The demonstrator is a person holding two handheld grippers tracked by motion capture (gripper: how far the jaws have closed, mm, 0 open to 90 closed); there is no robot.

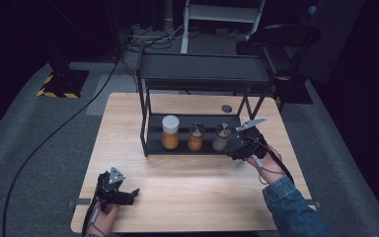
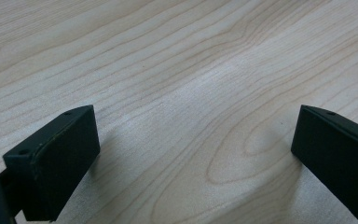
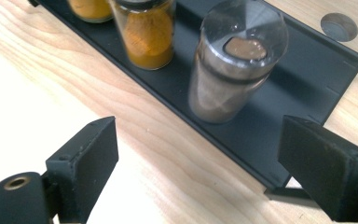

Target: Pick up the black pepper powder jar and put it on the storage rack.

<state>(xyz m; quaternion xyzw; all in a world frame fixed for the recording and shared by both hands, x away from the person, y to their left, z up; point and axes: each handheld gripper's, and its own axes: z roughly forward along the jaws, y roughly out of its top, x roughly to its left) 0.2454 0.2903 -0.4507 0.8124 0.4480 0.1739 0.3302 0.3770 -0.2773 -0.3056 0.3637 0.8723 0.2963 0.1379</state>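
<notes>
My right claw (image 3: pixel 198 158) stands open and empty, just in front of the clear glass jar of brown spice (image 3: pixel 230 70), which stands upright on the lower tray of the black metal rack (image 3: pixel 307 93). I judge the jar placed; next I'd pull clear. My left claw (image 2: pixel 196 154) is open over the pale wooden desk (image 2: pixel 177 56).

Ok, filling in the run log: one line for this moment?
right gripper: open, empty, before brown jar | jar: upright on rack | left gripper: open over table

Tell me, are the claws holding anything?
No. The right claw is open just in front of the brown spice jar; the left claw is open over bare table.
</notes>
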